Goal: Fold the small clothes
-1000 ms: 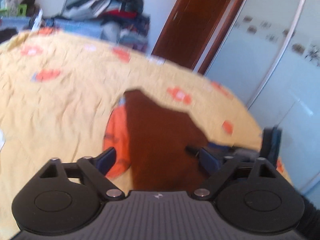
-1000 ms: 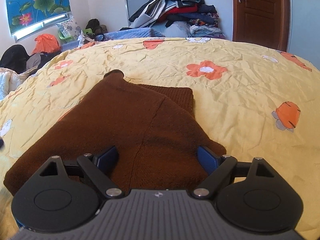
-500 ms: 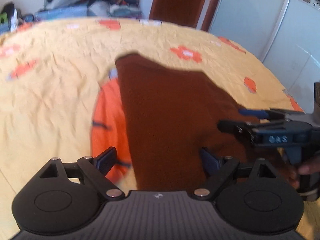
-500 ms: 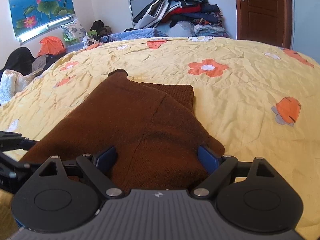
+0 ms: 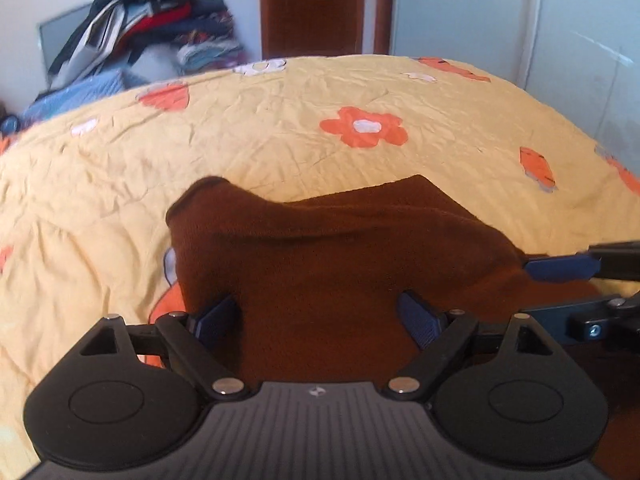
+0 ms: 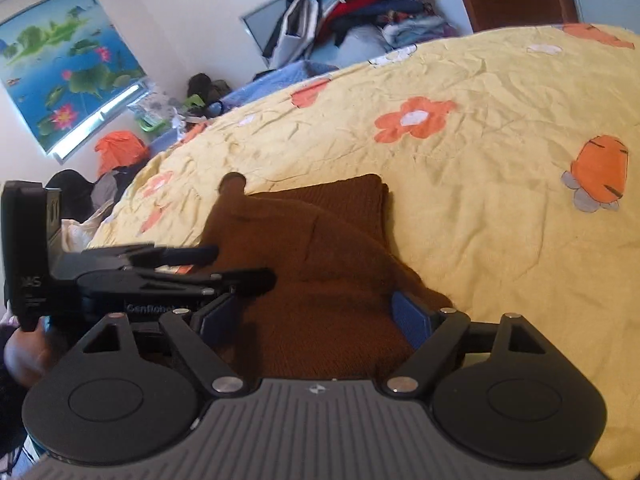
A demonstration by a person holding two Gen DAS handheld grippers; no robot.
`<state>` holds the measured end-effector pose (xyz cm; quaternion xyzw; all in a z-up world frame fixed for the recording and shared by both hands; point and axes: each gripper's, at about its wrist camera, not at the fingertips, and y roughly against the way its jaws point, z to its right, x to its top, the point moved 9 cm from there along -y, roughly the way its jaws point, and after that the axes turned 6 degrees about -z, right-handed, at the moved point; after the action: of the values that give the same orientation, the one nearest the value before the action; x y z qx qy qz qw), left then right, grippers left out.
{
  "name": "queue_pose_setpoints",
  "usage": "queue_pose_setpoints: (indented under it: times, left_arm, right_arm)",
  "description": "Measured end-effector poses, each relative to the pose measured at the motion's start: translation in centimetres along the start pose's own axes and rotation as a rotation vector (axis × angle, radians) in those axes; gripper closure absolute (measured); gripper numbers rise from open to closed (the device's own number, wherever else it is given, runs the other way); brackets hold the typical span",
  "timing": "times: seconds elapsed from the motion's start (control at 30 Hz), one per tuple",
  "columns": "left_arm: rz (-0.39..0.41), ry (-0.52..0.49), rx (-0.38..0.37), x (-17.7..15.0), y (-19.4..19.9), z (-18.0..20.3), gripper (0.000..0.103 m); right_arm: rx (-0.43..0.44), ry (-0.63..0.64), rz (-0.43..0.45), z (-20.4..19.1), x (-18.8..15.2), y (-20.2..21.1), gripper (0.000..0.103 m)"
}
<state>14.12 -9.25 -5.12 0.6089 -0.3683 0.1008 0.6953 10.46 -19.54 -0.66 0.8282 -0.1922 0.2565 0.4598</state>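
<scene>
Both hand-held grippers, left [image 5: 318, 314] and right [image 6: 316, 312], sat spread apart over the brown sweater [image 5: 340, 260] on the bed [image 5: 280, 128]; each likely needed one near corner pinched evenly before folding.

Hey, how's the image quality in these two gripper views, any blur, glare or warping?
Left wrist: brown garment and yellow bedspread fairly sharp, clothes pile softly blurred, fisheye bends the bed edge. Right wrist: tilted, strongly curved, daylight glare under the lotus blind.
</scene>
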Motion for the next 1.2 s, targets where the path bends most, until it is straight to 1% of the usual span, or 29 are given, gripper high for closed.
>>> queue_pose_setpoints:
  times: [0.07, 0.13, 0.17, 0.2, 0.27, 0.3, 0.33, 0.4, 0.43, 0.47, 0.5, 0.53, 0.57, 0.6, 0.63, 0.67, 0.7, 0.8, 0.83, 0.87, 0.9, 0.97, 1.0, 1.03, 1.07, 1.1, 1.13, 1.17, 1.2]
  left_arm:
    - [-0.014, 0.003, 0.019, 0.1, 0.2, 0.0, 0.012]
    - [-0.011, 0.038, 0.089, -0.2, 2.2, -0.5, 0.014]
    - [0.002, 0.060, 0.092, -0.7, 3.7, -0.7, 0.014]
    - [0.020, 0.087, 0.062, -1.7, 5.6, -0.9, 0.014]
    - [0.036, 0.192, -0.029, -4.2, 8.7, -1.1, 0.013]
    - [0.019, 0.251, -0.084, -5.6, 9.6, -1.1, 0.013]
    - [0.000, 0.308, -0.132, -6.9, 10.1, -1.1, 0.013]
    - [-0.064, 0.444, -0.271, -9.3, 10.1, -0.8, 0.013]
    - [-0.064, 0.494, -0.317, -9.6, 9.7, -0.7, 0.013]
    - [-0.053, 0.522, -0.322, -9.6, 9.7, -0.9, 0.014]
    - [-0.054, 0.545, -0.336, -9.3, 9.4, -1.0, 0.013]
    - [-0.067, 0.572, -0.350, -9.1, 9.2, -1.1, 0.015]
    - [-0.079, 0.585, -0.352, -8.9, 9.1, -1.2, 0.019]
    - [-0.090, 0.573, -0.336, -8.8, 9.0, -1.3, 0.045]
    - [-0.109, 0.549, -0.311, -8.9, 8.9, -1.4, 0.062]
    - [-0.114, 0.544, -0.310, -8.9, 8.9, -1.4, 0.063]
    - [-0.114, 0.539, -0.311, -9.0, 9.3, -1.4, 0.069]
    - [-0.079, 0.435, -0.265, -9.4, 10.8, -0.9, 0.069]
    - [-0.074, 0.394, -0.230, -9.8, 10.6, -0.6, 0.063]
    - [-0.053, 0.340, -0.174, -10.1, 10.5, -0.4, 0.059]
    - [-0.023, 0.299, -0.126, -10.2, 11.0, -0.1, 0.055]
    - [0.025, 0.214, -0.030, -10.0, 13.1, 0.9, 0.054]
    - [0.061, 0.162, 0.018, -9.9, 14.3, 1.4, 0.052]
    - [0.113, 0.107, 0.057, -10.0, 15.7, 2.2, 0.048]
    - [0.160, 0.065, 0.068, -10.1, 16.9, 3.0, 0.043]
    - [0.193, 0.033, 0.059, -10.3, 17.6, 3.9, 0.036]
    - [0.202, 0.002, 0.038, -10.6, 17.8, 4.9, 0.035]
    - [0.182, -0.039, 0.005, -11.0, 17.4, 6.0, 0.035]
    - [0.137, -0.065, -0.010, -11.5, 16.4, 6.8, 0.035]
  right_arm:
    - [-0.026, 0.042, -0.006, -0.5, -0.1, -0.2, 0.019]
    - [-0.058, 0.083, -0.026, -0.9, 0.2, -0.3, 0.019]
    - [-0.068, 0.059, -0.026, -1.0, 0.3, 0.2, 0.019]
    - [-0.068, 0.012, -0.017, -0.8, 0.3, 1.3, 0.018]
    - [-0.010, -0.050, 0.028, -0.8, -0.4, 4.2, 0.013]
    - [0.016, -0.076, 0.034, -0.7, -1.1, 5.4, 0.004]
    - [0.037, -0.099, 0.019, -0.6, -2.1, 6.1, 0.001]
    - [0.064, -0.145, -0.049, 0.0, -4.2, 6.2, 0.003]
    - [0.077, -0.163, -0.080, 0.2, -4.8, 5.8, 0.005]
    - [0.097, -0.186, -0.103, 0.5, -5.2, 5.1, 0.006]
    - [0.127, -0.199, -0.084, 0.6, -4.8, 4.9, 0.005]
    - [0.160, -0.236, -0.088, 0.6, -4.4, 4.5, 0.008]
    - [0.181, -0.277, -0.097, 0.8, -4.0, 4.1, 0.011]
    - [0.192, -0.304, -0.108, 0.9, -3.7, 3.6, 0.020]
    - [0.187, -0.299, -0.124, 0.9, -3.6, 3.3, 0.045]
    - [0.161, -0.270, -0.146, 0.9, -3.9, 2.9, 0.057]
    - [0.161, -0.239, -0.141, 0.7, -4.2, 2.9, 0.058]
    - [0.142, -0.156, -0.132, -0.7, -5.2, 4.3, 0.060]
    - [0.130, -0.135, -0.127, -0.8, -5.6, 4.6, 0.060]
    - [0.118, -0.134, -0.127, -0.6, -6.1, 4.3, 0.060]
    - [0.138, -0.148, -0.100, -0.4, -6.2, 4.3, 0.060]
    - [0.166, -0.222, -0.079, 0.3, -6.1, 4.6, 0.053]
    - [0.141, -0.243, -0.064, 0.4, -6.0, 5.2, 0.045]
    - [0.090, -0.222, -0.029, 0.1, -6.0, 6.3, 0.043]
    - [0.046, -0.156, 0.012, -0.9, -6.0, 7.6, 0.043]
    - [0.024, -0.084, 0.046, -2.3, -6.2, 8.7, 0.043]
    - [0.010, -0.018, 0.069, -3.9, -6.3, 9.5, 0.043]
    - [0.009, 0.048, 0.072, -5.6, -6.5, 9.8, 0.043]
    - [0.008, 0.111, 0.059, -7.0, -6.8, 9.5, 0.043]
